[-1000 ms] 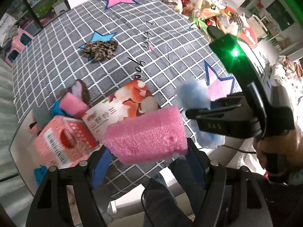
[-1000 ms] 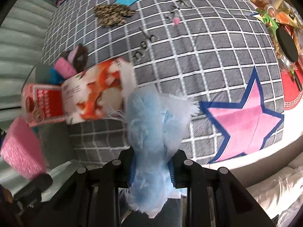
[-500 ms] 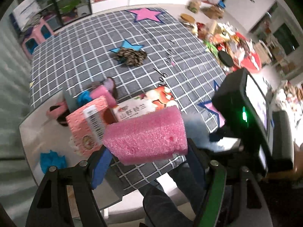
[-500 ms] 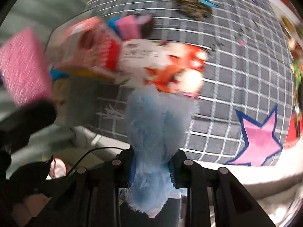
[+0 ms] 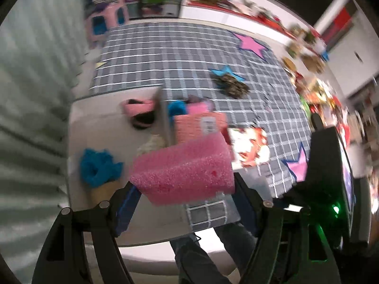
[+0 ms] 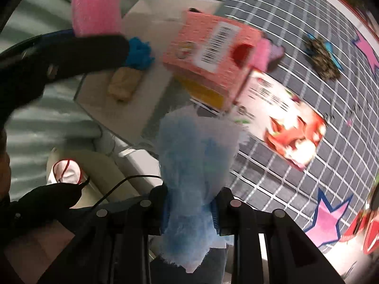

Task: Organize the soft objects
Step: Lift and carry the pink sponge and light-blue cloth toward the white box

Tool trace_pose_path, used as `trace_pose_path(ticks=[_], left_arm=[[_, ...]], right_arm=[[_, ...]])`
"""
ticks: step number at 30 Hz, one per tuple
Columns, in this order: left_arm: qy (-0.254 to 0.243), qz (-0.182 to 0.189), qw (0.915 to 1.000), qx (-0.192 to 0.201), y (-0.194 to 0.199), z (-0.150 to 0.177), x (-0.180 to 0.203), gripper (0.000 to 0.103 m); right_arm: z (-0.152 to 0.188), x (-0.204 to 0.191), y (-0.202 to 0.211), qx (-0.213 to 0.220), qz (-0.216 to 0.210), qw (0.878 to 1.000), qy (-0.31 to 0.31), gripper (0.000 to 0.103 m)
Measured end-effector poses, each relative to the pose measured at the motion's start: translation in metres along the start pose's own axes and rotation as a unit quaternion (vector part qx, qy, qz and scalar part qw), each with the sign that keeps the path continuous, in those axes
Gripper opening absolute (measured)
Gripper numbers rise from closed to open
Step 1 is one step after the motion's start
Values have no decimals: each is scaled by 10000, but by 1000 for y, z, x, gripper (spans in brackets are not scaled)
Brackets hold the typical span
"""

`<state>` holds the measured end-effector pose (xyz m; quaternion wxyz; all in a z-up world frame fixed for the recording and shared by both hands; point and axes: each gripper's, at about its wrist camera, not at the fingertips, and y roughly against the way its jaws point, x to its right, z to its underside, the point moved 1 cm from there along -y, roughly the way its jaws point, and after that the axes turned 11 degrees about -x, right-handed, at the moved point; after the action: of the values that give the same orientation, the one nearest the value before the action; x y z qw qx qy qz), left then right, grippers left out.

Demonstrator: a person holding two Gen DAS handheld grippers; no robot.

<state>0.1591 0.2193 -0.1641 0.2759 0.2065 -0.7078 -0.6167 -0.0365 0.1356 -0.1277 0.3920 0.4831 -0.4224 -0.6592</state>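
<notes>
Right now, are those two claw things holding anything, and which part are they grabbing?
Yes. The left gripper clamps a pink sponge block by its two short ends. The right gripper pinches a fluffy light-blue cloth around its bunched lower part.

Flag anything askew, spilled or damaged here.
Nothing is spilled or visibly damaged. The pink carton sits tilted, propped against the flat snack packet rather than flat on the cloth. Motion blur hides finer detail.

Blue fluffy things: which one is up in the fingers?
The pale blue fluffy cloth, pinched in the right gripper. The darker blue one lies on the white tray.
</notes>
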Motion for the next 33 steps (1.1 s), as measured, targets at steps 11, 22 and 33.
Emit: trace_pose_path(ticks=[11,22,33], left_arm=[[1105,-158,9937,-23,-1,18,-74,77],[1624,-272,9863,88,1,31,-107,77],[1953,-330,9800,177,6,33,-128,77]], right_arm=[[-27,-44,8,14,85,9974,721,30],[-61,-76,17,92,116,9947,1014,30],[-96,-77,23,196,93,9959,878,30]])
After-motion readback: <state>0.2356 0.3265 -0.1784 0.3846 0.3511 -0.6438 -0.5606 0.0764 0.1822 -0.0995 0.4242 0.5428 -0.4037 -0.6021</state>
